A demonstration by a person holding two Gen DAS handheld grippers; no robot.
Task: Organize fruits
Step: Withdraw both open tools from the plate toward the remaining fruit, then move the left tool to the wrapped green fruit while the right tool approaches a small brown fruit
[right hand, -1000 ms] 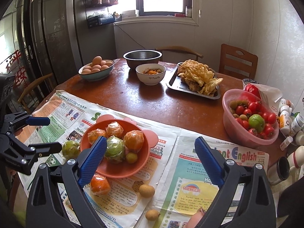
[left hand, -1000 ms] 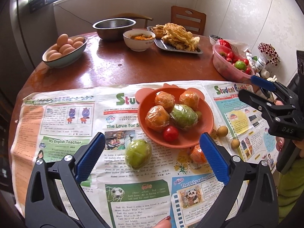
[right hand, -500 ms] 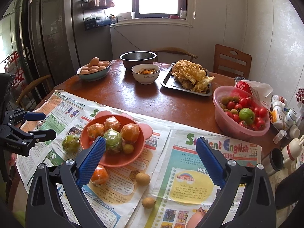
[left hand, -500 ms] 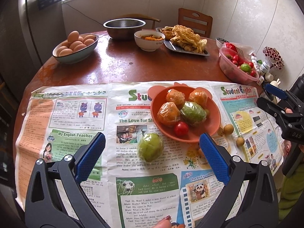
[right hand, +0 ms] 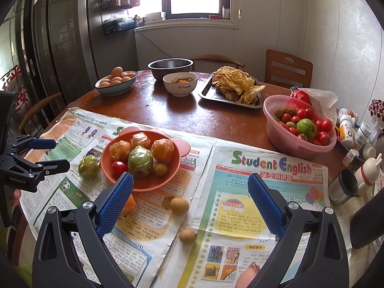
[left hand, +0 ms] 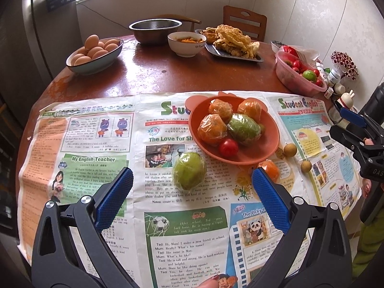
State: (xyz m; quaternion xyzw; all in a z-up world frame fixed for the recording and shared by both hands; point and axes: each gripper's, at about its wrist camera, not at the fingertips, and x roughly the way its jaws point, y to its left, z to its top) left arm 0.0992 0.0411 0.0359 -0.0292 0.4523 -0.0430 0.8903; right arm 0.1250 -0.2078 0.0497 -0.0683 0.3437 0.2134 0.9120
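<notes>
A plate (left hand: 268, 144) of wrapped fruit is sitting on newspaper (left hand: 96, 148); one wrapped fruit (left hand: 189, 174) is lying just before it, two small round fruits (left hand: 290, 150) to its right.

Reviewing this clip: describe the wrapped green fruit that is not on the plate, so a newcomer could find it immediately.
Find the orange plate on the newspaper. Just off its near-left rim lies the loose green fruit, directly on the newsprint. Unlike the green one among the oranges, it sits alone, outside the plate.
</notes>
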